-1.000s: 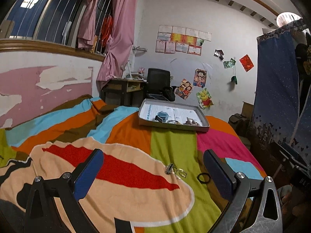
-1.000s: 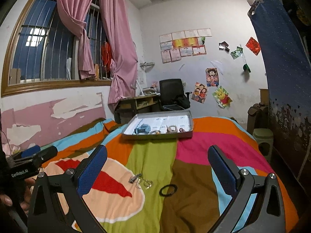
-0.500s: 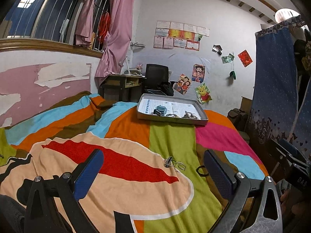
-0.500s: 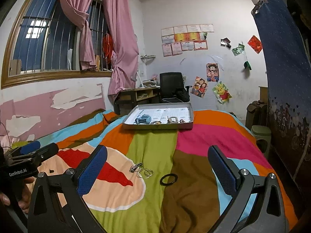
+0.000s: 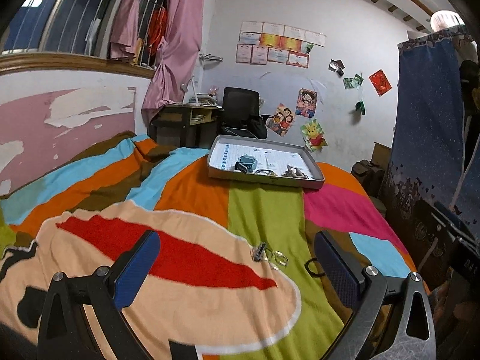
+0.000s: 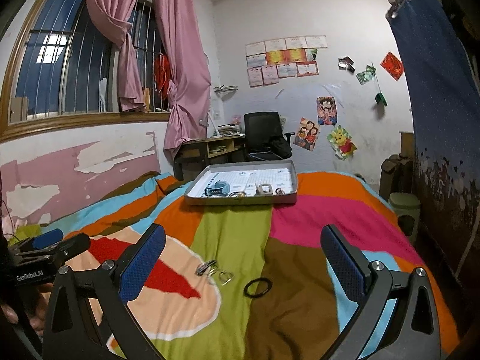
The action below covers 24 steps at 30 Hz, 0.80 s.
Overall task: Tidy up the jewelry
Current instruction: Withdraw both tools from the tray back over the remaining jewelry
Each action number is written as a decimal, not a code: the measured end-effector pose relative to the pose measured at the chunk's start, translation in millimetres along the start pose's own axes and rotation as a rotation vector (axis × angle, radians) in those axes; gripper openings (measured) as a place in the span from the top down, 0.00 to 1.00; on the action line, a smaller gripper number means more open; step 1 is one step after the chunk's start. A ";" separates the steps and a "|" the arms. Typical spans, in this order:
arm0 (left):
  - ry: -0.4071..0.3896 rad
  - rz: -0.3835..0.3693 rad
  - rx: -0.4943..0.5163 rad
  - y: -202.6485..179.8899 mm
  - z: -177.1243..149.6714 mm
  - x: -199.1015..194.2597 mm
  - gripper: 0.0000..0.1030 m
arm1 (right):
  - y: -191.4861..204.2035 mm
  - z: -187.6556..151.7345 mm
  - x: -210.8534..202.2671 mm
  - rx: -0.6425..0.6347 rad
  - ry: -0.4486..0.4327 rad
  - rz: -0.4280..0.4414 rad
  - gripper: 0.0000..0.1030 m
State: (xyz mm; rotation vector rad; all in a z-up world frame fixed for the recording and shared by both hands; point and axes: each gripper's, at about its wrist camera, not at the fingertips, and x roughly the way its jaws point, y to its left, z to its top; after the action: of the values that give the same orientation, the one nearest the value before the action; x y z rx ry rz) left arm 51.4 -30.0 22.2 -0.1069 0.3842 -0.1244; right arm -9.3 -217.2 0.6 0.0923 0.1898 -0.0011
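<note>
On the striped bedspread lie a small silver cluster of rings with a dark clip and a black ring. A grey tray at the far end of the bed holds a blue watch and several metal pieces. My left gripper is open and empty, above the bed just short of the rings. My right gripper is open and empty, with the rings between its fingers in view. The left gripper also shows in the right wrist view.
A desk and a black office chair stand behind the bed. A pink-and-white wall runs along the left. A dark blue curtain and a green bin are on the right.
Both views have shifted a little; the tray and rings sit slightly lower and nearer in frame. Both grippers stay open and nothing was picked up.
</note>
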 end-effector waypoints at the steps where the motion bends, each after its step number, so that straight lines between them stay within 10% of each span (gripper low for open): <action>1: -0.002 -0.001 0.005 -1.0 2.6 5.2 0.00 | -1.3 3.4 5.4 -0.011 -0.003 0.001 0.01; 24: 0.067 -0.018 -0.016 -2.4 24.9 162.5 0.00 | -30.3 62.7 139.2 -0.071 -0.029 -0.022 0.01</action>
State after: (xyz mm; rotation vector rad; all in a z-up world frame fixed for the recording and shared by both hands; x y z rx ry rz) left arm 210.0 -53.3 -14.1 -0.1219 0.4512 -0.1430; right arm 138.9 -252.1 33.0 0.0198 0.1615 -0.0177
